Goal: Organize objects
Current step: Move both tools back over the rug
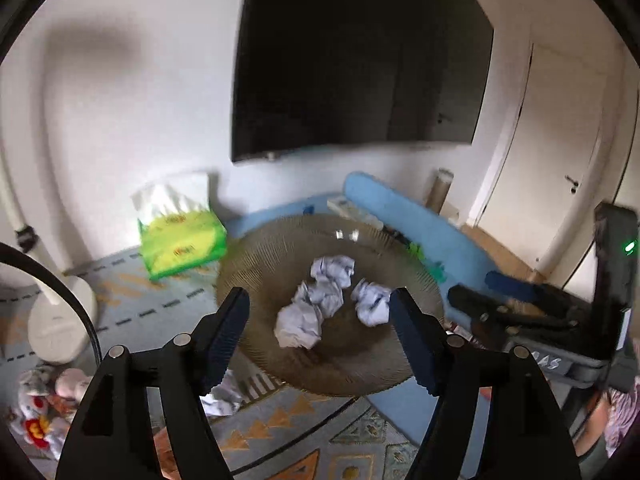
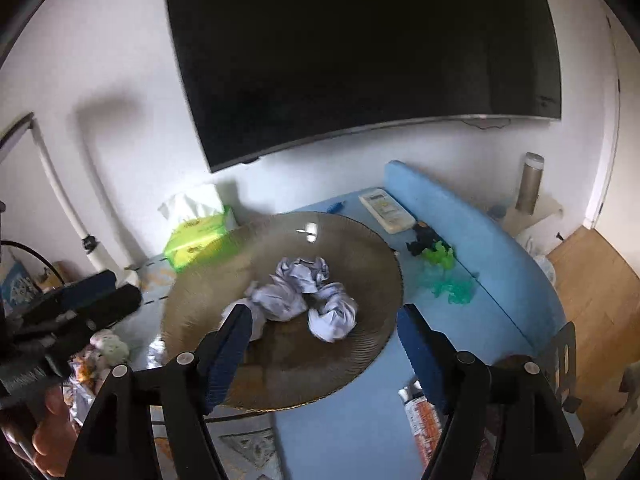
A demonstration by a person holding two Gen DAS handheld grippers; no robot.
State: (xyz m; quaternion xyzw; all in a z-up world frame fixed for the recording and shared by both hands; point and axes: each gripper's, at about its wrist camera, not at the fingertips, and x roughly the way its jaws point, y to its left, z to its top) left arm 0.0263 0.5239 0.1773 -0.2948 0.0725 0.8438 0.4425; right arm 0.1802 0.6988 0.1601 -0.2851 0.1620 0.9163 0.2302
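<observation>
Crumpled papers point(image 1: 320, 300) on plate point(image 1: 256, 256), tissue pack point(image 1: 180, 240) beside

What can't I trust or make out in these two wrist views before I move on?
- Crumpled paper outside the plate: left wrist view, mostly hidden behind the left claw.
- Fourth paper wad on the plate: right wrist view, partly covered by a right claw finger.
- Tube by the plate: label cut off by that claw's other finger.
- Tissue pack print: blurred in both views.
- Soft toys: cut off at the fisheye edge.
</observation>
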